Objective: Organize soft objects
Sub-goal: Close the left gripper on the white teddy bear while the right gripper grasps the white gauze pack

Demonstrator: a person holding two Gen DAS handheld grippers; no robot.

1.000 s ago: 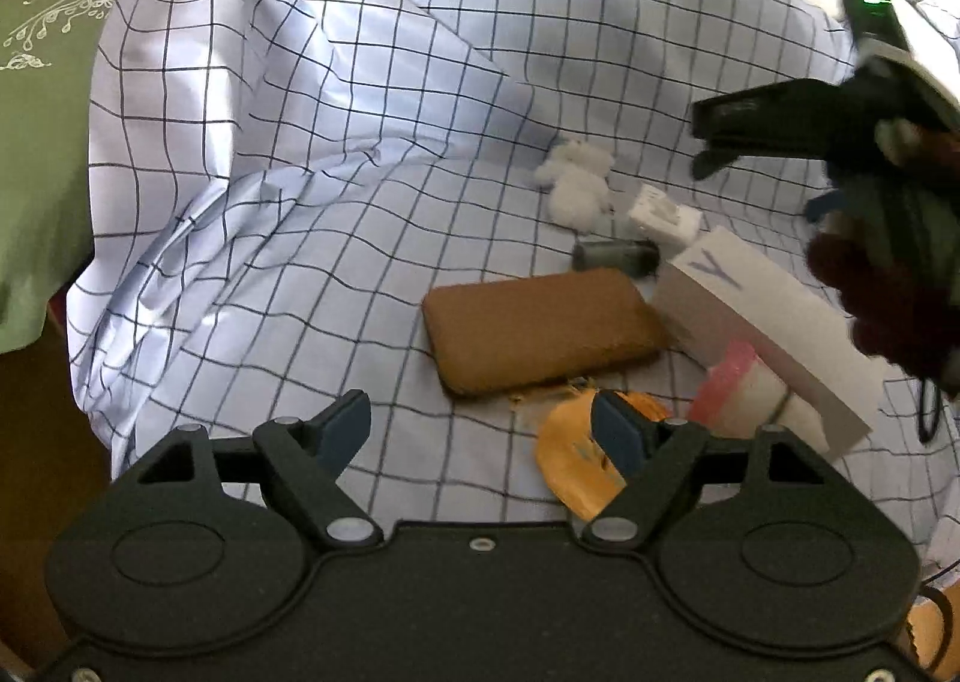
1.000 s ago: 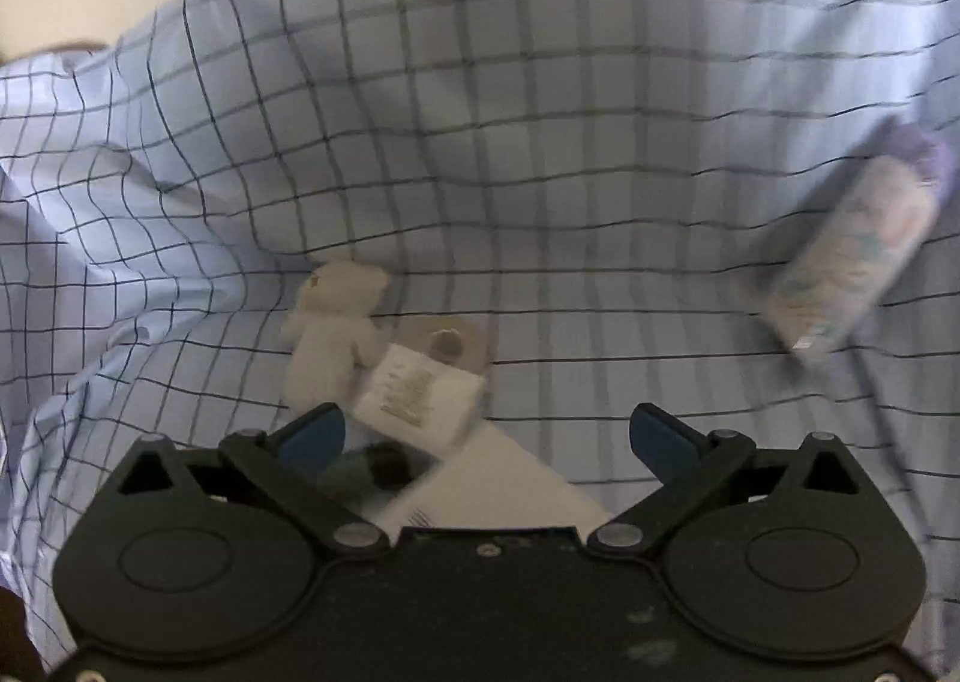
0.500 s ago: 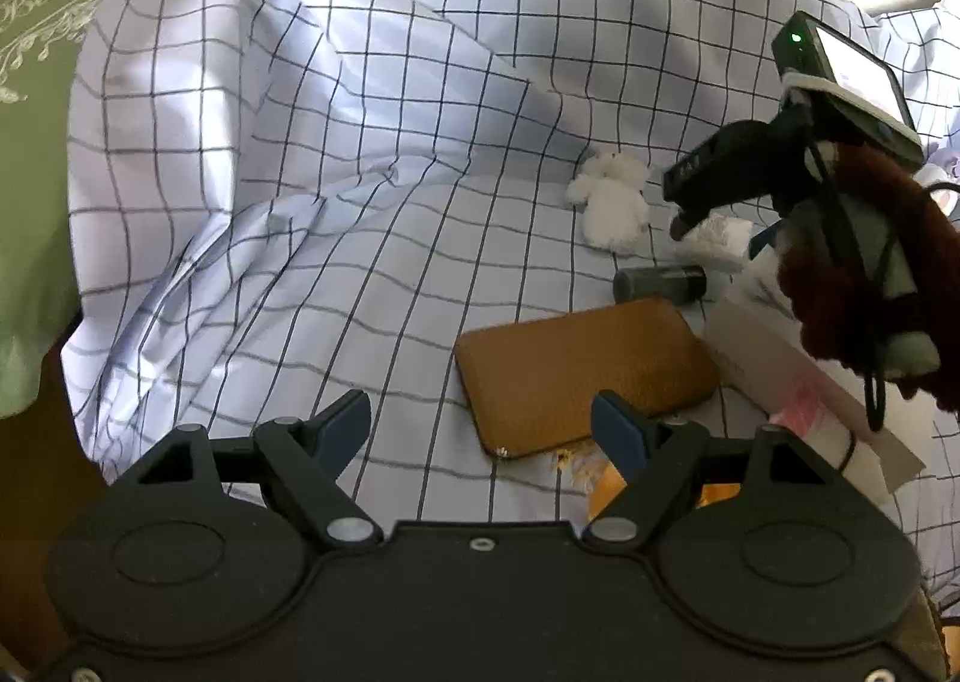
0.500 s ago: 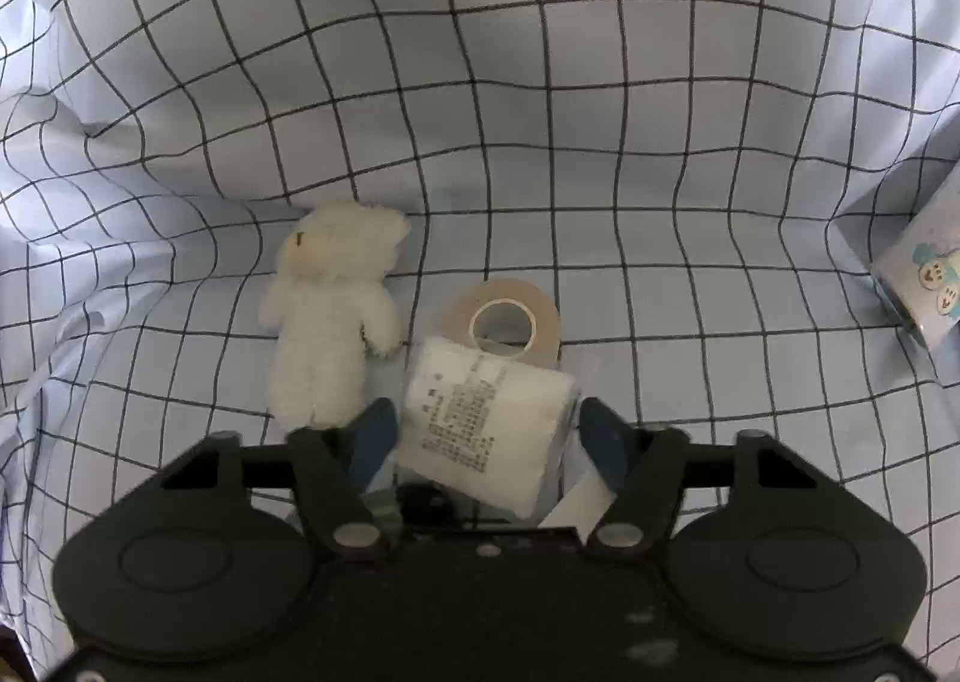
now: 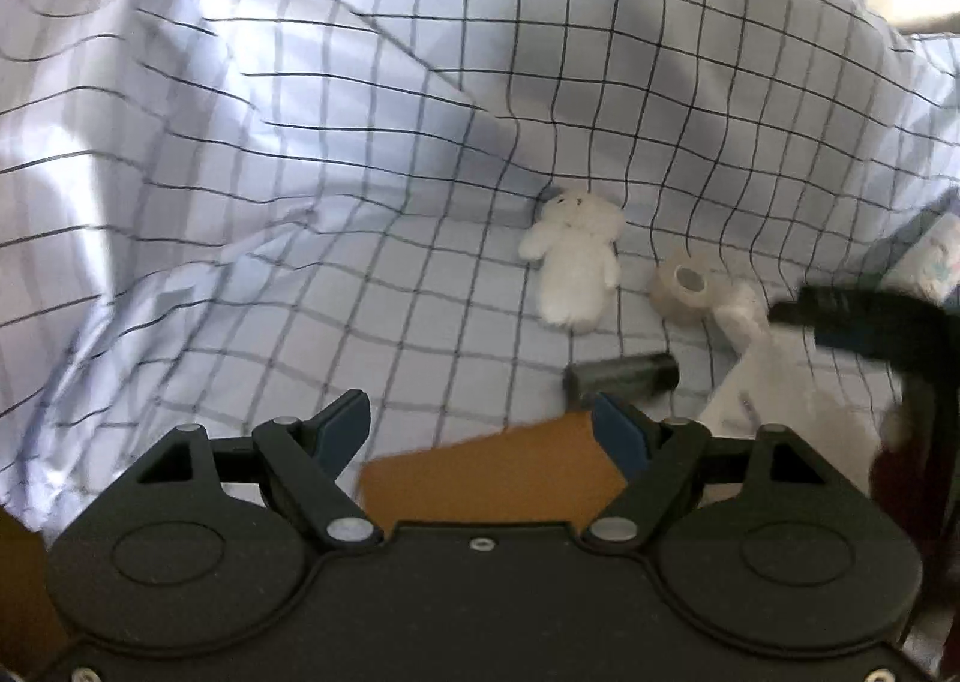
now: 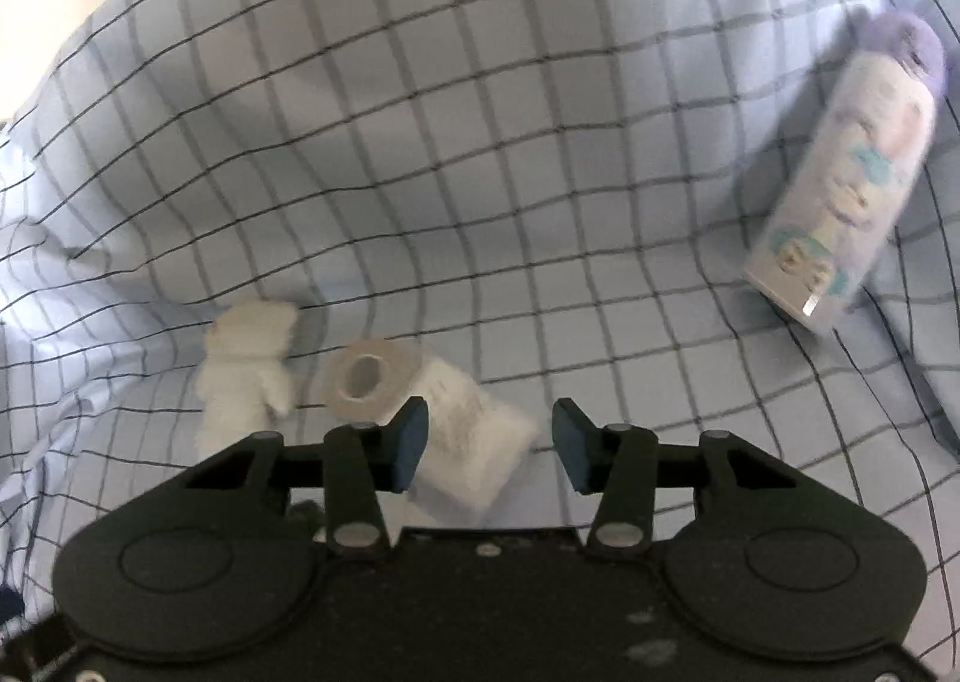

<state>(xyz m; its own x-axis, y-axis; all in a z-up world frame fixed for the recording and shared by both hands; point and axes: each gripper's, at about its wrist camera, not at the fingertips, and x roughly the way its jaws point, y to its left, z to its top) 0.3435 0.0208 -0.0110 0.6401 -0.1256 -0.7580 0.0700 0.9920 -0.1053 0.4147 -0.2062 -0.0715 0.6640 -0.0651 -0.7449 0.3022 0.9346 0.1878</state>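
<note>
Left claw [image 5: 483, 433] open, nothing between its fingers. Brown pouch [image 5: 492, 478] just ahead, partly under the claw. Dark tube [image 5: 624, 373] past the right finger. White teddy bear [image 5: 573, 262] farther ahead on checked sheet [image 5: 300, 142], tape roll [image 5: 684, 286] right of it. Right claw [image 5: 786, 313] blurred, far right.

place: home, likely a bed | evidence: rumpled checked sheet [image 5: 372, 154] | small white teddy bear [image 5: 573, 271] lying on it
</note>
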